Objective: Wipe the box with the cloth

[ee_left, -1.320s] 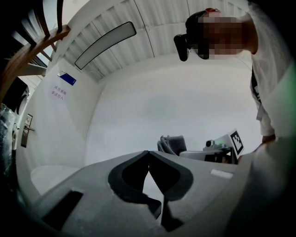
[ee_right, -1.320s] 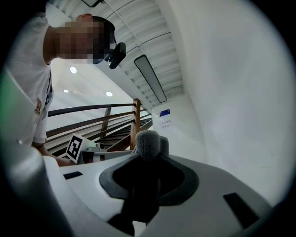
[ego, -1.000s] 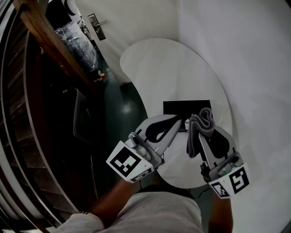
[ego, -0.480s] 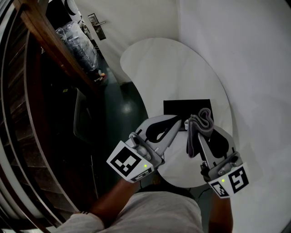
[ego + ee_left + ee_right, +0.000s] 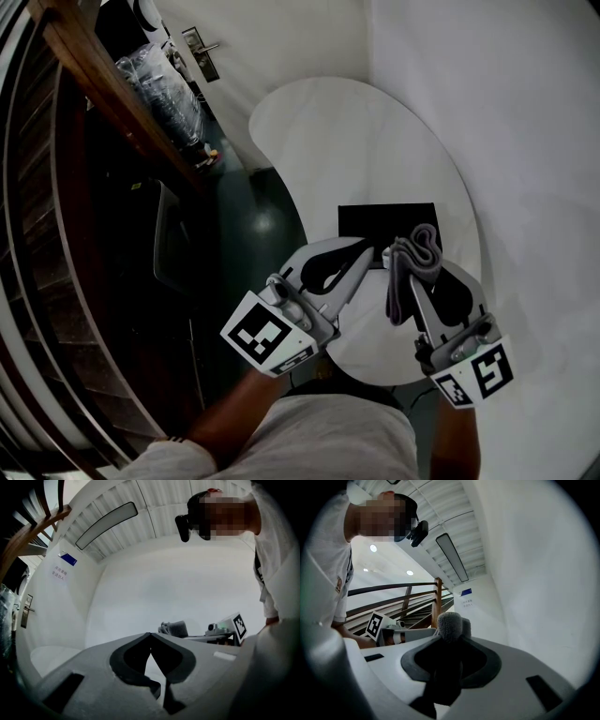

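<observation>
The left gripper (image 5: 368, 251) is held with its jaws closed together, empty. The grey cloth (image 5: 424, 242) is clamped in the right gripper (image 5: 412, 264), near the black box (image 5: 375, 217) on the white table (image 5: 347, 131).

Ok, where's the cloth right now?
In the head view, the cloth is at lower right, gripped by the right gripper, at the near right corner of the black box on the white table.

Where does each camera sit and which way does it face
Head view: on the head, down at table, box, left gripper, right gripper; forearms show.
Left gripper view: along its shut jaws, toward a wall; torso at right.
Right gripper view: along jaws clamping the cloth; torso at left.
Shared: gripper views show each other's gripper.
</observation>
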Demonstrator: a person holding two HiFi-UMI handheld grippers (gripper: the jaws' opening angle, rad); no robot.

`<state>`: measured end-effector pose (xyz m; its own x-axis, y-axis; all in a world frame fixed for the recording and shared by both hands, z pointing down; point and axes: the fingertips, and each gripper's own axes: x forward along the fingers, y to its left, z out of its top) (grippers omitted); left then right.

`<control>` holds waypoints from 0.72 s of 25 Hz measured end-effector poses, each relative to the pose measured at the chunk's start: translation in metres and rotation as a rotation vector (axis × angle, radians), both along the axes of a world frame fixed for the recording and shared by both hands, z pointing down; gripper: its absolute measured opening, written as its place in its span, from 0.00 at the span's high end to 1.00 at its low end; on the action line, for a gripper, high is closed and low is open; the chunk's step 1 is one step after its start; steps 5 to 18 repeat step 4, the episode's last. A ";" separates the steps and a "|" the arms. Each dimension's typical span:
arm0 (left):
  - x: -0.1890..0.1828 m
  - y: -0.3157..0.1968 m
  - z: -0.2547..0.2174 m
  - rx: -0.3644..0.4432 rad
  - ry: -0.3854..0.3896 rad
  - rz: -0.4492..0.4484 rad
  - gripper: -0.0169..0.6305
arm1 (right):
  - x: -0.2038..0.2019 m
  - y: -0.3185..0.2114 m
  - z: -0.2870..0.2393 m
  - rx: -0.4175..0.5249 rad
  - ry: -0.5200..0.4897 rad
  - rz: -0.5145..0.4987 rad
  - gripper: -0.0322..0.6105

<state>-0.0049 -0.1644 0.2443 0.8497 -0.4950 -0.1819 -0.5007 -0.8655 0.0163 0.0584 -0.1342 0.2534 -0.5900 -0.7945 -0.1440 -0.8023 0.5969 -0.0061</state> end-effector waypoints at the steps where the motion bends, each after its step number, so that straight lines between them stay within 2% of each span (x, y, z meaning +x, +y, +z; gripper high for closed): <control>1: 0.000 0.000 0.000 0.003 0.001 -0.004 0.95 | 0.001 0.000 0.001 -0.001 -0.001 0.001 0.80; 18: 0.000 0.000 0.002 0.001 0.002 -0.004 0.95 | 0.001 -0.001 0.002 0.001 -0.004 0.001 0.80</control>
